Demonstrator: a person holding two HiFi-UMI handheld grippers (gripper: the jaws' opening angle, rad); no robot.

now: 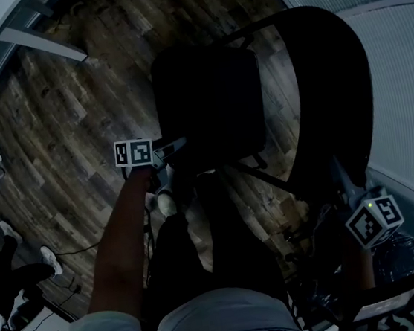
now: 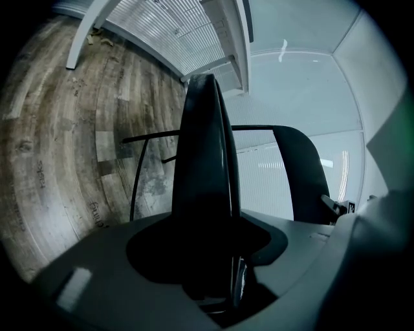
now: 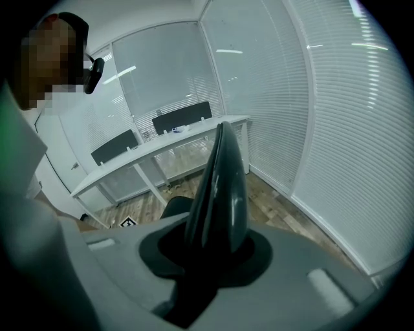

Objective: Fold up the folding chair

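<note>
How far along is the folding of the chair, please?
Nothing looks done: the chair seat lies flat and the backrest is up. In hand: the left claw is near the seat's edge, the right claw by the backrest, both shut, empty. The whole fold remains.

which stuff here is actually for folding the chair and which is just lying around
For the job:
- folding chair
- left gripper, jaws together, empty
- right gripper, jaws together, empty

Just around:
- long white table
- dark chair backs behind it
- bystander's white shoe
</note>
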